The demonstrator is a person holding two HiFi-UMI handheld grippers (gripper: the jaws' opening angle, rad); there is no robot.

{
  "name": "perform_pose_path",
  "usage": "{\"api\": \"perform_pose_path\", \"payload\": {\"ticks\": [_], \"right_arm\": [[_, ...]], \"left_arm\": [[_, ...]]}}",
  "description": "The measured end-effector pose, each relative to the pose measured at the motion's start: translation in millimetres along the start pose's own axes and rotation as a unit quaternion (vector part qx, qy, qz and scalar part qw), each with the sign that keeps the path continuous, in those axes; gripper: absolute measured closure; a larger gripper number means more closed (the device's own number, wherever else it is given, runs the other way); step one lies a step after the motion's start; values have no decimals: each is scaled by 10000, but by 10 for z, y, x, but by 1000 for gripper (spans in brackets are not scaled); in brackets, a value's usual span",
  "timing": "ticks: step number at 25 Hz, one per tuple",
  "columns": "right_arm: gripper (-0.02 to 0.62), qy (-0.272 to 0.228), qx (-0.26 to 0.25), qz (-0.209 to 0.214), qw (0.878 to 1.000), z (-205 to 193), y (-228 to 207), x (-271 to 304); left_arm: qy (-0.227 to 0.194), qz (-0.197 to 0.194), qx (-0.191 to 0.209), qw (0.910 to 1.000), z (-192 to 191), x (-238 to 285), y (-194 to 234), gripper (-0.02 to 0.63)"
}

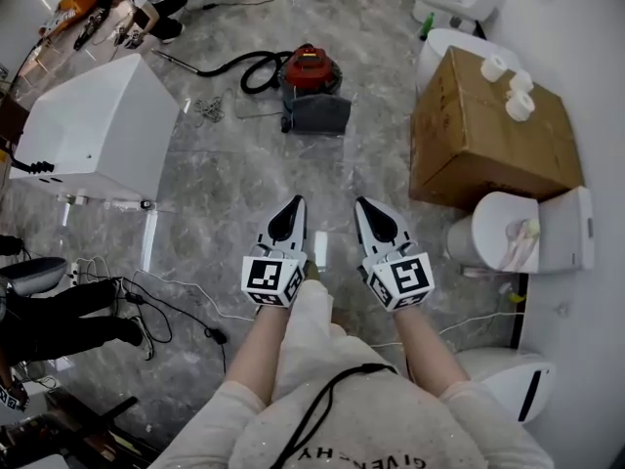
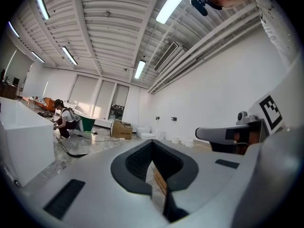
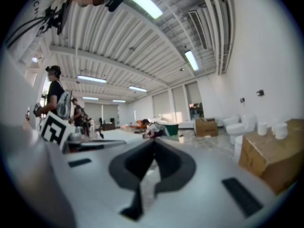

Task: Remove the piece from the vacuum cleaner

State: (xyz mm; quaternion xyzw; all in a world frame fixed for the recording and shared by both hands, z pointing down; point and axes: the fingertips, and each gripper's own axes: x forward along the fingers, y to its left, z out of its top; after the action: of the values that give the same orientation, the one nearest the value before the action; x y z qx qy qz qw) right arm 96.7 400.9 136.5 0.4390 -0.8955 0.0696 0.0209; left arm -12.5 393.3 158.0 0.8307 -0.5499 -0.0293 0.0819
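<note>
The vacuum (image 1: 311,68) is small and far up the head view, a red body on the grey floor (image 1: 225,179), and its fine detail cannot be made out. A dark grey piece (image 1: 318,115) lies against its near side; whether the two are joined cannot be told. Its black hose (image 1: 234,66) curls off to the left into a thin wand whose tip is too small to read. Neither tool view shows the vacuum, because each tool's own white body fills the lower half of its picture, and the right tool view is also blurred. A white fixture (image 1: 513,379) at the lower right is cut by the frame edge, as are a person's dark legs (image 1: 59,316) at the left edge. There are two tools. The left tool (image 1: 293,206) and the right tool (image 1: 363,206) are held side by side above the floor, pointing toward the vacuum but well apart from it. Each has its jaws closed tip to tip with nothing between them. One cardboard box (image 1: 483,135) stands at the right with three white rolls (image 1: 520,106) on it. Two toilets (image 1: 498,228) show plainly, one white cabinet (image 1: 98,130) stands at the left, and one person (image 1: 161,3) crouches in the far corner.
</note>
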Motion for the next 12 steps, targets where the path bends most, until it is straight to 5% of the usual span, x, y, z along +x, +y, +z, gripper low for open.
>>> {"api": "perform_pose_path", "payload": {"ticks": [12], "right_arm": [[583, 145, 48, -131, 9998, -26, -311, 1003]], "left_arm": [[-12, -134, -33, 9999, 95, 764, 696, 588]]}}
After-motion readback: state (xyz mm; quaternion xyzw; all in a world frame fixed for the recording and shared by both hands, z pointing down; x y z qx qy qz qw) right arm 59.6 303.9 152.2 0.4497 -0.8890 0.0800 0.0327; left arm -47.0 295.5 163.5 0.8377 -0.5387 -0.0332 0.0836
